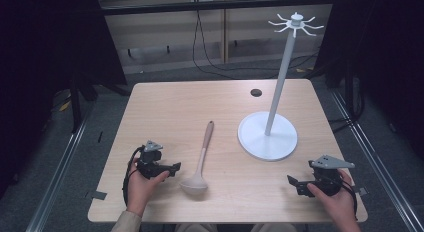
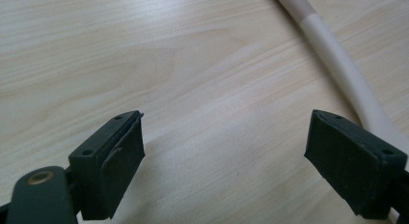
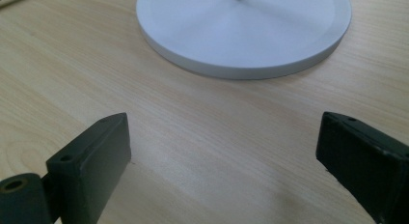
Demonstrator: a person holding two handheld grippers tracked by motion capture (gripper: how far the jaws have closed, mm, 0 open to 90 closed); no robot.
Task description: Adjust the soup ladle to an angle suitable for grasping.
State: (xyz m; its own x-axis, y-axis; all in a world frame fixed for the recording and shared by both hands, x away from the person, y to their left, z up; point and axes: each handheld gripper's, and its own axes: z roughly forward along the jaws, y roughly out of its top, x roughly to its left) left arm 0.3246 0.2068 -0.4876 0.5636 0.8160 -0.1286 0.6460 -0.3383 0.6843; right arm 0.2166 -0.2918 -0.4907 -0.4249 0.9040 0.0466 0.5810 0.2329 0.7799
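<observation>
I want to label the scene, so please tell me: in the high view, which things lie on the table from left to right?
left gripper → ladle → white stand → right gripper

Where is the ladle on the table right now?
In the high view the ladle lies flat near the table's middle, its bowl toward the person, between the open left gripper and the white stand.
</observation>
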